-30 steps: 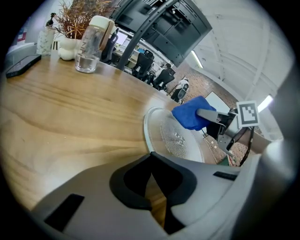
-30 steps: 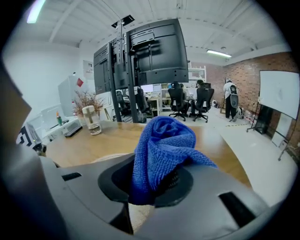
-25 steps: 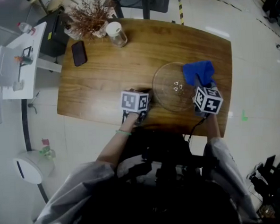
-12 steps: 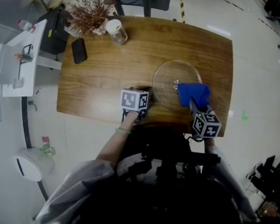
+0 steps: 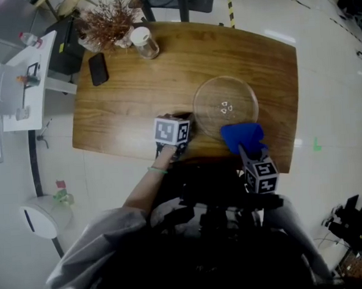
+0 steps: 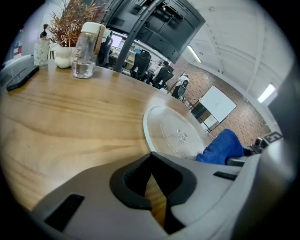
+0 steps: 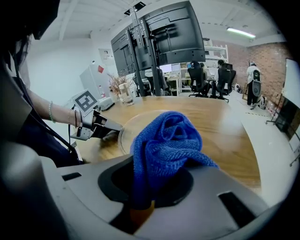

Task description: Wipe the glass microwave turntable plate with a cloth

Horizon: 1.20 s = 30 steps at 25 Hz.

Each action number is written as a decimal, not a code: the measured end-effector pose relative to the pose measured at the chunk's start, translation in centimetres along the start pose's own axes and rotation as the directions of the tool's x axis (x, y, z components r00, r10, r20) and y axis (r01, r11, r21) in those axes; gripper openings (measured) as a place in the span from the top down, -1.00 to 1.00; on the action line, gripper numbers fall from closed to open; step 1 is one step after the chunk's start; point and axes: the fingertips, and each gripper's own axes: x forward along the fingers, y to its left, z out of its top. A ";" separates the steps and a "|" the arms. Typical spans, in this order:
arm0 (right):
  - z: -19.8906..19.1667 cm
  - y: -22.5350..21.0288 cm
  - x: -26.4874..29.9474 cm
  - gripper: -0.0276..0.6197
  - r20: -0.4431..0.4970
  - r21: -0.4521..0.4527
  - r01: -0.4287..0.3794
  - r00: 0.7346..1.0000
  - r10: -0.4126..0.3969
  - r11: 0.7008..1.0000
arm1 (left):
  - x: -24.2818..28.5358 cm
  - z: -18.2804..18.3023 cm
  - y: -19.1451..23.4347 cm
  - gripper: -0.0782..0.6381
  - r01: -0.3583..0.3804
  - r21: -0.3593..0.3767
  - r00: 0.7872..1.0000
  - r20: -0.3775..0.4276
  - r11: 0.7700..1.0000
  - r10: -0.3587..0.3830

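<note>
The round glass turntable plate [image 5: 226, 107] [image 6: 176, 133] [image 7: 129, 126] lies flat on the wooden table [image 5: 135, 95]. My right gripper [image 5: 248, 147] [image 7: 150, 187] is shut on a bunched blue cloth [image 5: 243, 135] [image 7: 166, 140] [image 6: 224, 146]. It holds the cloth at the plate's near right rim, by the table's front edge. My left gripper [image 5: 188, 118] [image 6: 151, 157] is shut with nothing in it. Its tips rest at the plate's left rim, as the right gripper view shows; whether they touch the glass I cannot tell.
At the table's far left corner stand a glass jar with a white lid [image 5: 144, 42] [image 6: 86, 49], a dried plant [image 5: 109, 20] and a black phone [image 5: 97, 68]. A white side table [image 5: 18, 83] stands on the floor to the left.
My right gripper has drawn the blue cloth from the plate's far right rim across the glass to its near rim, toward the person. The left gripper has stayed put.
</note>
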 end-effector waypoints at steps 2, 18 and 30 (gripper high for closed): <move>0.2 -0.1 -0.2 0.66 0.007 0.023 0.013 1.000 -0.013 1.000 | 0.0 0.0 0.0 0.80 -0.002 0.001 1.000 0.000 1.000 0.002; 7.5 -12.9 0.1 0.66 0.136 0.167 0.307 0.934 -0.330 0.937 | 0.0 -0.2 -0.3 0.80 0.005 0.019 1.000 -0.007 1.000 -0.005; 0.0 -8.1 -3.0 0.66 0.032 0.212 0.262 0.961 -0.274 0.942 | -0.2 -0.5 -0.6 0.80 0.013 0.061 1.000 -0.012 0.998 -0.012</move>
